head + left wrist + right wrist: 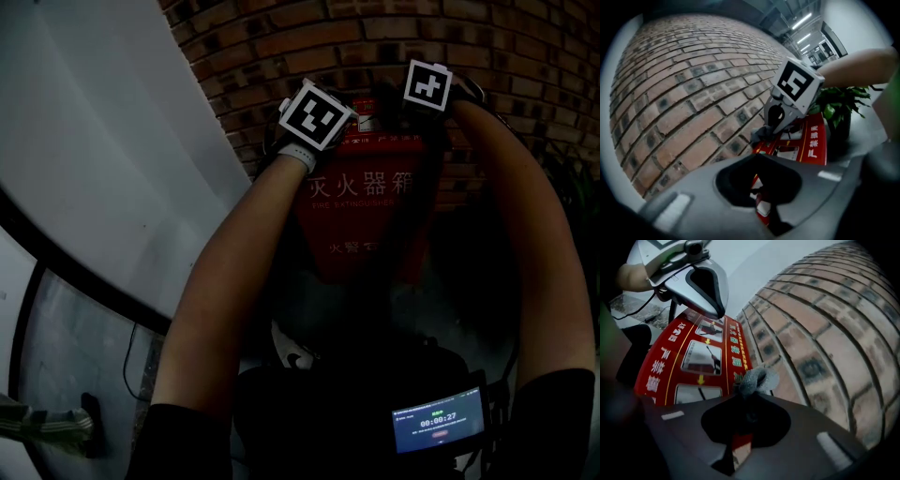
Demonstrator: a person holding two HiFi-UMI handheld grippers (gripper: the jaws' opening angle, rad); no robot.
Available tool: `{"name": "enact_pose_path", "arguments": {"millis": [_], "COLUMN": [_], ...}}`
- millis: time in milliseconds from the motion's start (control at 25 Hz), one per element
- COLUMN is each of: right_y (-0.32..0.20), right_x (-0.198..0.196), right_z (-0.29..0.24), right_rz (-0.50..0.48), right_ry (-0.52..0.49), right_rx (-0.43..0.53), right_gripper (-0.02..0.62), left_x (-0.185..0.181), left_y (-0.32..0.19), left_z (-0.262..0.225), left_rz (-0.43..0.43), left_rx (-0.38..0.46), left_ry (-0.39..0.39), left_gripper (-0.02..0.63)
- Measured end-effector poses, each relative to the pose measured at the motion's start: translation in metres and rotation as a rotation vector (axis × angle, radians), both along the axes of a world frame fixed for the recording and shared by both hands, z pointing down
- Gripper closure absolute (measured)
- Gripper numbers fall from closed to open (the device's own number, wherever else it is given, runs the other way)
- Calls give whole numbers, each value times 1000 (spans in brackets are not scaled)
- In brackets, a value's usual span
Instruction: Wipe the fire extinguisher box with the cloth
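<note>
**Both arms reach to the box top, cloth in your right gripper**

The brick wall (pixel 403 37) fills the background, and the red fire extinguisher box (pixel 361 220) stands against it, straight ahead of you. Your bare left forearm (pixel 225 281) and right forearm (pixel 534 234) stretch forward side by side, one at each side of the box, with dark sleeves at the elbows. Both wrists end at the box's top.

Your left gripper (pixel 757 158) hovers over the left part of the printed top. Its jaws are closed tip to tip with nothing between them.

Your right gripper (pixel 748 397) sits at the back edge of the top, just beside the bricks. Its jaws are clamped on the grey cloth (pixel 757 379), which bunches out past the tips at the box's rear edge. Whether the cloth touches the wall cannot be told.

A leafy plant (pixel 839 105) stands beyond the box's far side.
</note>
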State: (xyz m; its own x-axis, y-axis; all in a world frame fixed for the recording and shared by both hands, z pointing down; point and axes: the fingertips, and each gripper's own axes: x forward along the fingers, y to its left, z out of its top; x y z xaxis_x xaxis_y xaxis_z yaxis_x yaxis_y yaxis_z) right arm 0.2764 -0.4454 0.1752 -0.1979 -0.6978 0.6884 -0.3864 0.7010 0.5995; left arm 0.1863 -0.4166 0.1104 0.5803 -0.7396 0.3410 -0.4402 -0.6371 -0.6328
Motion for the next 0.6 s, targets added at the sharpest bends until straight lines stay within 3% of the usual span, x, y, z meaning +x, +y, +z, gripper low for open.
{"name": "enact_pose_path", "arguments": {"millis": [240,320,400,480,600], "right_y": [15,19,27,40,73], "right_x": [62,68,57,31,-12], "right_z": [-7,-20,-52,-88,-124], "right_rz": [99,113,88,7,-125], "right_ry": [-75,-110,-220,-338,-525], "right_rx": [49,122,220,291,347], "right_gripper": [571,570,569,569,569], "left_x": [13,8,3,0,-15], "left_y": [14,18,22,37,75], "left_z": [4,4,-2,-10,-29], "left_rz": [10,1,-4,29,105], "left_rx": [-13,-7,3,-34,-58], "left_ry": [-7,-6,9,87,313], "left_gripper": [606,606,606,606,606]}}
